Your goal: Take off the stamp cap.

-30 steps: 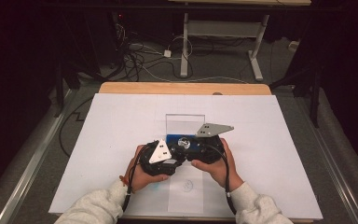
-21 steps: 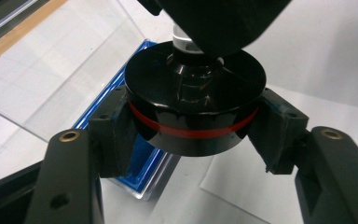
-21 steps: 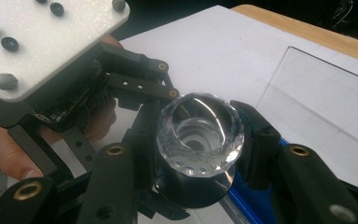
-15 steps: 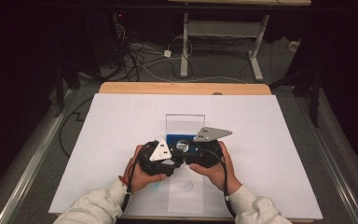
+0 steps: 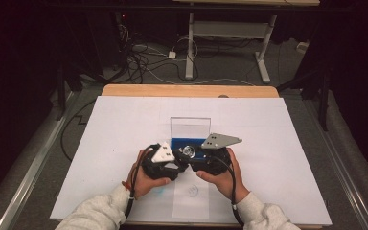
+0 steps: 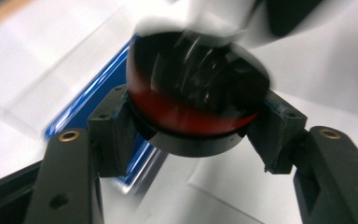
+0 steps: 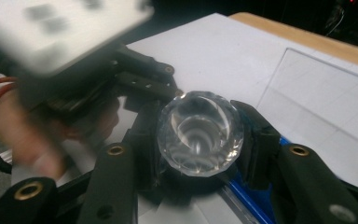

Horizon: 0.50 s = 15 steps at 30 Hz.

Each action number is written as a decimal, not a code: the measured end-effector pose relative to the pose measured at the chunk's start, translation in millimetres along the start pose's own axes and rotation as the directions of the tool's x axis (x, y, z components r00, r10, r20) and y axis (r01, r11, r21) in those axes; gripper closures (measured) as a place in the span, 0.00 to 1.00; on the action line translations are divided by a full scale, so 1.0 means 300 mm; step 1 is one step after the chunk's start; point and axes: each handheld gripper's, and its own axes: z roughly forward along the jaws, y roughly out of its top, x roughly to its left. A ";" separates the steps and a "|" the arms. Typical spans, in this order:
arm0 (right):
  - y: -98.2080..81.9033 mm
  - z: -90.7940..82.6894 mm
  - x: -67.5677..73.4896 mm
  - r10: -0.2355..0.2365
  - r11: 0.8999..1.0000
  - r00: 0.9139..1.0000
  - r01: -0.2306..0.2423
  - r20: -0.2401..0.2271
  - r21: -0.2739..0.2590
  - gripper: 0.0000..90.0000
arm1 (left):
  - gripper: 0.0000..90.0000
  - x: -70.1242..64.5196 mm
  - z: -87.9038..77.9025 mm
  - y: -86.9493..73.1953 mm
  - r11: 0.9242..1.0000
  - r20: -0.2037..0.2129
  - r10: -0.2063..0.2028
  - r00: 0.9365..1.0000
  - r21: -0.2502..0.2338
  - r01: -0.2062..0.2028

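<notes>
A black round piece with a red band (image 6: 196,84) sits between the jaws of my left gripper (image 6: 196,126), which is shut on its rim. A clear faceted glass piece (image 7: 199,133) is clamped on both sides by my right gripper (image 7: 198,135). From the high view, the left gripper (image 5: 178,165) and right gripper (image 5: 189,157) meet tip to tip, with the glass piece (image 5: 188,152) between them. They hover just over a blue case (image 5: 178,142) with an upright clear lid (image 5: 190,127). Whether the black piece and the glass piece are joined I cannot tell.
A large white sheet (image 5: 124,143) covers the wooden table (image 5: 187,90). A clear flat sheet (image 5: 191,203) with a small round mark lies by the near edge, between the person's forearms. Cables and a desk frame (image 5: 191,43) are on the dark floor beyond.
Both hands have slipped a little toward the near edge, still pressed together. The grips look the same.
</notes>
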 end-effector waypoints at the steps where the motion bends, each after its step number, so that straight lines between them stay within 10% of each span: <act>1: 0.000 -0.009 0.004 0.002 1.000 1.000 -0.002 -0.030 -0.002 0.63 | 0.41 0.010 -0.020 0.001 1.000 -0.022 0.017 1.000 -0.011 -0.017; 15: -0.006 -0.107 -0.042 -0.008 1.000 0.996 0.009 0.090 -0.012 0.63 | 0.41 0.039 -0.065 -0.023 0.997 -0.054 0.069 0.996 0.022 -0.068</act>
